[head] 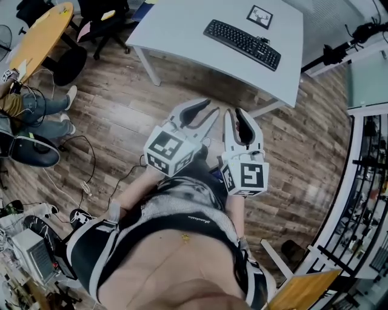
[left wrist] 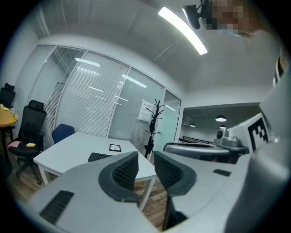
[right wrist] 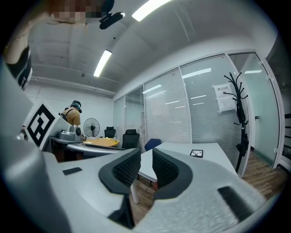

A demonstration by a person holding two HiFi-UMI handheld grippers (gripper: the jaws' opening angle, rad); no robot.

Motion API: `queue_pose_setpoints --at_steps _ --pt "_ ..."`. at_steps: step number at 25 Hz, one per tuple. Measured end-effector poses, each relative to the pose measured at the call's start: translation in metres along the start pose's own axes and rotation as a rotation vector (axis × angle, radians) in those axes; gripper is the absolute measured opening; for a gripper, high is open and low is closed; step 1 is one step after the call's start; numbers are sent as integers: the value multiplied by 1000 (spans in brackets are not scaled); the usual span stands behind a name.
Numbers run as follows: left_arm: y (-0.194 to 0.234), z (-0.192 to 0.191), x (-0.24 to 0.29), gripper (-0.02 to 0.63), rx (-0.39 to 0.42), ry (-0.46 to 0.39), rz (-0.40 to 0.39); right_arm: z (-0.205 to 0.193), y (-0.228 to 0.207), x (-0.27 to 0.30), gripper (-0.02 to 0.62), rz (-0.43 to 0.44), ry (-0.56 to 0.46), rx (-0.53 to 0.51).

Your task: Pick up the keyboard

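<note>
One keyboard (head: pixel 242 44) lies on the table (head: pixel 182 27), long axis slanting down-right

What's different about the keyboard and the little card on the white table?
The keyboard is long and black with rows of keys; the card is small, square and white with a black picture. The keyboard lies nearer the table edge that faces the person; the card sits behind it, farther away. Both lie flat on the white table, apart from each other.
</note>
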State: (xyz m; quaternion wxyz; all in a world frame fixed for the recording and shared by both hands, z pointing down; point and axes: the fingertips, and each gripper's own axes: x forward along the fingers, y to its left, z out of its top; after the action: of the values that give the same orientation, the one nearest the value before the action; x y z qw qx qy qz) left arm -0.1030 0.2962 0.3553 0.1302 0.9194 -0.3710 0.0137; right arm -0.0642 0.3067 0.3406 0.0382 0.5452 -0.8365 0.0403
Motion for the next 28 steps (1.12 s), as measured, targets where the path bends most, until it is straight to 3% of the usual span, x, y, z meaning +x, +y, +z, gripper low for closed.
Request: queue_pose_setpoints --at_steps 28 --pt "-1 41 160 89 2 -16 10 28 -154 57 83 -7 -52 15"
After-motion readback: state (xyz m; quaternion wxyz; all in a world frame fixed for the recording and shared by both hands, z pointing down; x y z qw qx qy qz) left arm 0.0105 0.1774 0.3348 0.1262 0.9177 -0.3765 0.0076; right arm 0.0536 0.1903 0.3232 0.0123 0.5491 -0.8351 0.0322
